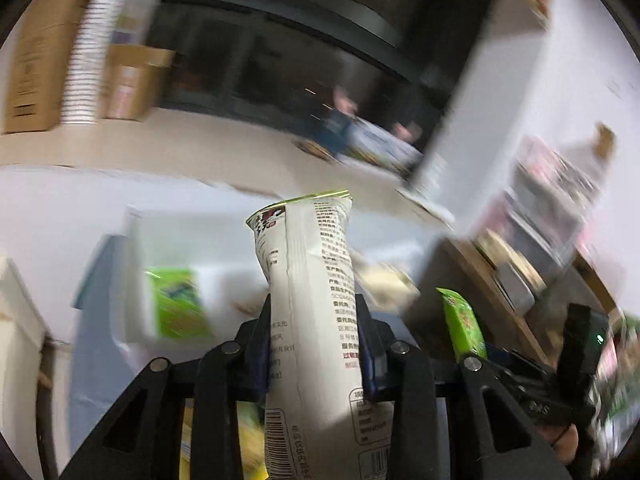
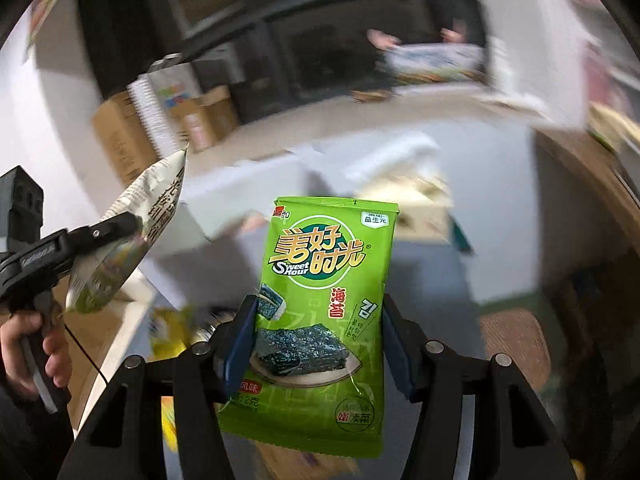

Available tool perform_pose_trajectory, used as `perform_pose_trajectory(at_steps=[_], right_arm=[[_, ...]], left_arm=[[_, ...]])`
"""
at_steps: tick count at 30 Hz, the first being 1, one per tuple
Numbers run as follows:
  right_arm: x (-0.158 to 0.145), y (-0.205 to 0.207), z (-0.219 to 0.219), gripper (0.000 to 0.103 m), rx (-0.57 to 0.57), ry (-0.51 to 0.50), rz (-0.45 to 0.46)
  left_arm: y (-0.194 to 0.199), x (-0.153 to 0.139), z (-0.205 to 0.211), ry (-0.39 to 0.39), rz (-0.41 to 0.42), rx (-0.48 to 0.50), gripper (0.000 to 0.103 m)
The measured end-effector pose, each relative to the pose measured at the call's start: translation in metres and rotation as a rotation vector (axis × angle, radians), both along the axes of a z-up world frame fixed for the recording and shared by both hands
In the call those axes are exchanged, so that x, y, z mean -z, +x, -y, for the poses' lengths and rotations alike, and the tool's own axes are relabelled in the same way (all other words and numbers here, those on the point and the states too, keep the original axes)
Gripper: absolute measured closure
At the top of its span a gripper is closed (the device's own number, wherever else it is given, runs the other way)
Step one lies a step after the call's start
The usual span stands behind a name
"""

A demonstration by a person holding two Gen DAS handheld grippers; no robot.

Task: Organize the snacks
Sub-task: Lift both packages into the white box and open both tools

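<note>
Overhead and behind, blurred: white bench (image 1: 60,216), stacked cardboard boxes (image 1: 36,64) at its far left, a tall stack of white cups (image 1: 86,56) against them, dark windows beyond. Also a white bin (image 1: 176,240) on the bench with a green packet (image 1: 176,304) inside, smeared by motion.

Closer in, left gripper (image 1: 314,340) clamped on a tall white bag (image 1: 308,300), blue pads pressed into both its sides about midway up. Bag upright between the fingers, printed back facing the camera, sealed top edge well above the fingertips, barcode end hanging below them toward the camera. Same bag seen from the right wrist view as a crinkled pouch (image 2: 132,236) tilted up to the right, pinched in the left gripper (image 2: 128,220), with the left hand (image 2: 36,348) wrapped round the handle at the lower left.

Right gripper (image 2: 318,344) closed on a green seaweed packet (image 2: 324,312), pads (image 2: 240,340) gripping its left and right edges near the lower half. Packet upright, front facing the camera, top seam well clear above the fingertips, bottom edge drooping below them. Same packet (image 1: 464,324) in the left wrist view, edge-on, just to the right of the white bag and apart from it, held off the bench.
</note>
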State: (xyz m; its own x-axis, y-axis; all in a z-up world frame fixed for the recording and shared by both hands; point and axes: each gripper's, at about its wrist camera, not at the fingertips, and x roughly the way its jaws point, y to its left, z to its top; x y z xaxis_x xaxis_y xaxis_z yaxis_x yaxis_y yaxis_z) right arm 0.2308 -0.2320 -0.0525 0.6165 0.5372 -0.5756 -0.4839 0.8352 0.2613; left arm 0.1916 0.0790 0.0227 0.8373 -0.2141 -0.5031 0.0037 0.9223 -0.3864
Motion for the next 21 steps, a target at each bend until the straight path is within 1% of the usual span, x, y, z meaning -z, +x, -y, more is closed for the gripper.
perform_pose_trajectory(at_steps=[3,5,6,7,9,11,12,13,14,15,16,18,21], right_arm=[[-0.017,0.03,-0.041,0.04,-0.046,-0.015,0.032],[-0.029,0.056,-0.067,0.04,-0.067,-0.001,0.023],[-0.033,0.073,-0.083,0.04,-0.08,0.004,0.012],[-0.036,0.085,-0.094,0.04,-0.081,-0.001,0.003],[-0.038,0.106,-0.116,0.04,-0.091,-0.015,-0.01],[-0.036,0.121,-0.133,0.04,-0.093,-0.035,-0.028],[-0.035,0.127,-0.139,0.04,-0.098,-0.045,-0.027],[-0.033,0.131,-0.144,0.037,-0.102,-0.058,-0.022],[-0.031,0.135,-0.148,0.032,-0.107,-0.077,-0.028],[-0.026,0.143,-0.153,0.02,-0.113,-0.102,-0.049],[-0.02,0.149,-0.156,0.008,-0.105,-0.131,-0.071],[-0.013,0.152,-0.153,0.001,-0.062,-0.174,-0.073],[-0.01,0.152,-0.14,0.0,-0.048,-0.153,-0.054]], left_arm=[[0.021,-0.005,-0.03,0.018,0.002,-0.092,0.065],[0.041,-0.001,-0.037,0.023,0.001,-0.114,0.065],[0.051,0.0,-0.04,0.039,-0.001,-0.13,0.065],[0.062,0.003,-0.042,0.058,-0.013,-0.139,0.065],[0.076,0.01,-0.048,0.07,-0.027,-0.155,0.065],[0.085,0.014,-0.051,0.082,-0.03,-0.166,0.064],[0.091,0.017,-0.053,0.103,-0.035,-0.187,0.063],[0.099,0.017,-0.057,0.117,-0.043,-0.196,0.055],[0.106,0.022,-0.058,0.139,-0.073,-0.209,0.023],[0.116,0.031,-0.061,0.15,-0.138,-0.217,0.005],[0.118,0.036,-0.06,0.148,-0.146,-0.213,0.0],[0.115,0.044,-0.062,0.159,-0.145,-0.207,0.0],[0.11,0.048,-0.066,0.154,-0.147,-0.202,0.0]])
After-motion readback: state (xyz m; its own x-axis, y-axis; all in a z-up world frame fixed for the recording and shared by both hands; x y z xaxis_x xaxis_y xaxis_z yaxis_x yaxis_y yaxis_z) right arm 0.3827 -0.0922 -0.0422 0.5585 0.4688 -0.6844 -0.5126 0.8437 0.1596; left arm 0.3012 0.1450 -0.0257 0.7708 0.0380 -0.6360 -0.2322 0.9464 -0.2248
